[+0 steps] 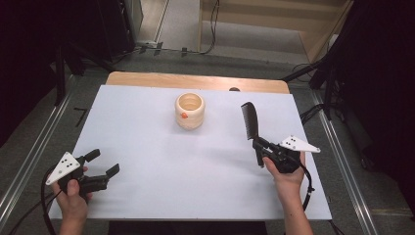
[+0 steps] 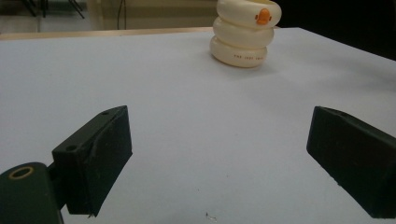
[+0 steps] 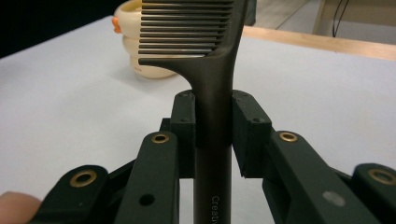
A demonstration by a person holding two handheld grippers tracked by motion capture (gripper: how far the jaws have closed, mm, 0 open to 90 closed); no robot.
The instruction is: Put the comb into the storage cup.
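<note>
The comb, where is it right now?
In the high view the comb sits right of the cream cup, its handle clamped in the right hand-held gripper.

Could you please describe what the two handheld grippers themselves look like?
Both the left gripper and the right gripper are black, each with two blocky jaws on linked bars with brass-ringed holes. Each carries a pale three-cornered plate dotted with small dark marks, and trails a black cable. The forearms are bare, with no sleeves.

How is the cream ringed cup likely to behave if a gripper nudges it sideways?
The cream ringed cup stands upright on a broad base, so it would probably slide on the smooth white table rather than tip. Its bulging glossy rings suggest fingers could slip between ridges. It looks hollow and open-topped, so likely light.
</note>
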